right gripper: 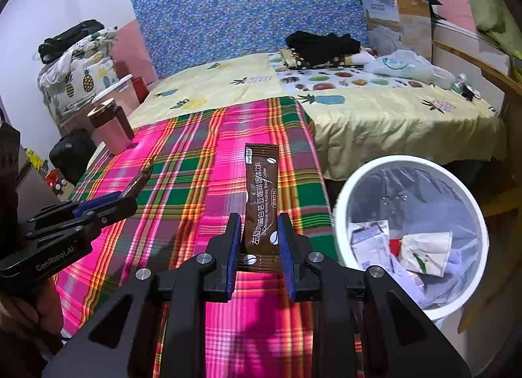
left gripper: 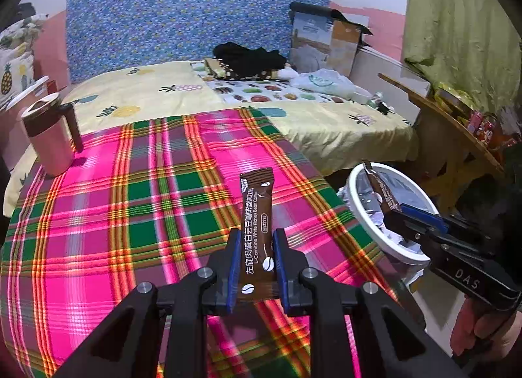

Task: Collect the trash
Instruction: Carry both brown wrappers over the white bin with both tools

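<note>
Each fisheye camera sat just behind its own tongs, tilted down across the plaid-covered surface (left gripper: 137, 202) toward the bed (left gripper: 182, 91) at 12 o'clock. The left view caught the right tongs (left gripper: 390, 215) at 3 o'clock; the right view caught the left tongs (right gripper: 127, 195) at 9 o'clock. Both shared the white bin (right gripper: 342, 202).

A home bedroom: a bed (left gripper: 182, 91) with pineapple-print sheets and a fabric headboard (left gripper: 182, 9).

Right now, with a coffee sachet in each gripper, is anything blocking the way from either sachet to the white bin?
Nothing visible. The right gripper holds its sachet beside the white bin, whose mouth is open. The left gripper holds its sachet over the plaid cloth, with only the right gripper nearer the bin.
</note>
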